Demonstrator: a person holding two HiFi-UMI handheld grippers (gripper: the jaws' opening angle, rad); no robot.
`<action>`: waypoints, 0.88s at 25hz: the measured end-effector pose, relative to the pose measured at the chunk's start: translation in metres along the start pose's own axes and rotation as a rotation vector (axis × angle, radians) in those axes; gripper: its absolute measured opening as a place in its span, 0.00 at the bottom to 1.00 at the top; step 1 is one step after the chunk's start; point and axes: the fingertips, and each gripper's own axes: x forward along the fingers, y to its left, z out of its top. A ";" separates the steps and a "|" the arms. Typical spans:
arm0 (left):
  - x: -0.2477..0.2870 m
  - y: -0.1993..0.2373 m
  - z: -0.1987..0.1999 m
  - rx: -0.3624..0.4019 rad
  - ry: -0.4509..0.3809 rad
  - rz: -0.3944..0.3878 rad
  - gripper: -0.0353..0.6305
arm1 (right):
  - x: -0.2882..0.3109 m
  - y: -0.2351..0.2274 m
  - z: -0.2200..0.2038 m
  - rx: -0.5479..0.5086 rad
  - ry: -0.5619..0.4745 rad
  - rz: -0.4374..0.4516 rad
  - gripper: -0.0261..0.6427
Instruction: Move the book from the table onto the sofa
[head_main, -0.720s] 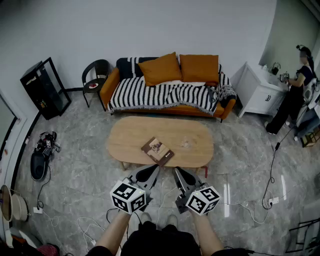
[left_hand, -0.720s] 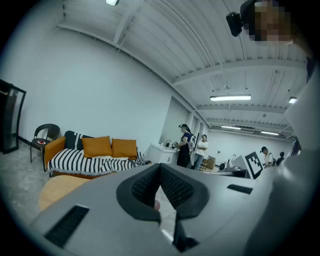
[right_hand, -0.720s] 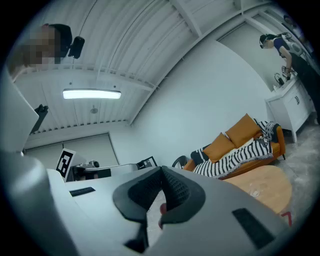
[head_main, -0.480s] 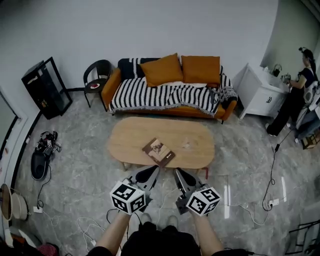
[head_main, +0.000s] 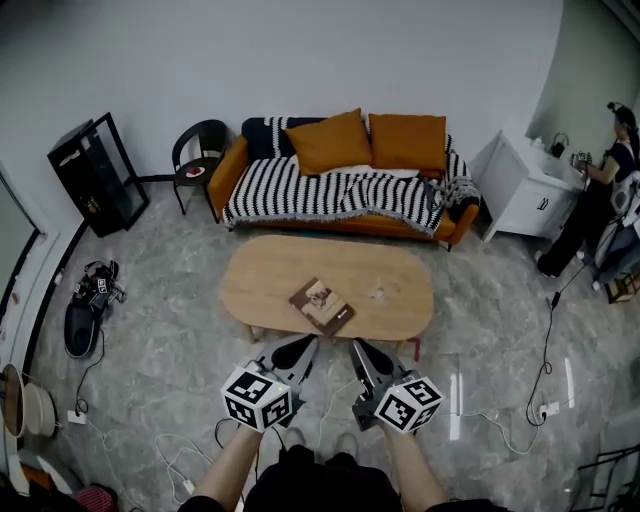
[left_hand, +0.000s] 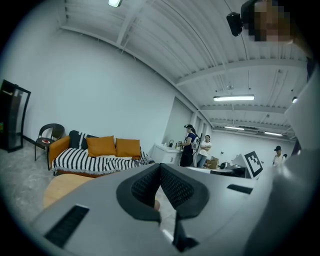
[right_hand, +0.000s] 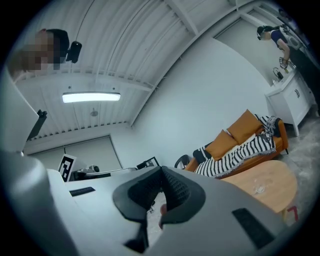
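Note:
A brown book (head_main: 321, 305) lies flat on the oval wooden table (head_main: 270, 280), near its front edge. Behind the table stands the orange sofa (head_main: 232, 170) under a striped throw, with two orange cushions. My left gripper (head_main: 306, 342) and right gripper (head_main: 356, 346) hang side by side just short of the table's front edge, both shut and empty. The left gripper view shows closed jaws with the sofa (left_hand: 100, 155) and table (left_hand: 62, 186) beyond. In the right gripper view the jaws are closed too, with the sofa (right_hand: 240, 145) and table (right_hand: 260, 185) at the right.
A small black chair (head_main: 195, 155) stands left of the sofa, a black rack (head_main: 95, 175) further left. A white cabinet (head_main: 525, 190) sits at the right, where a person (head_main: 590, 195) stands. Cables and shoes lie on the grey floor. A small clear item (head_main: 378, 293) rests on the table.
The head view has shifted slightly, so the table and sofa sit a little lower and to the right in the picture. Both grippers stay shut and keep their places.

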 end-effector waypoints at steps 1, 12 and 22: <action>-0.001 0.002 -0.001 -0.002 0.002 0.006 0.08 | 0.001 0.000 -0.002 0.002 0.003 -0.001 0.08; -0.029 0.057 -0.010 -0.028 0.022 0.005 0.08 | 0.037 0.015 -0.037 0.024 0.020 -0.050 0.08; -0.055 0.103 -0.016 -0.032 0.047 -0.020 0.08 | 0.067 0.028 -0.060 0.043 0.013 -0.111 0.08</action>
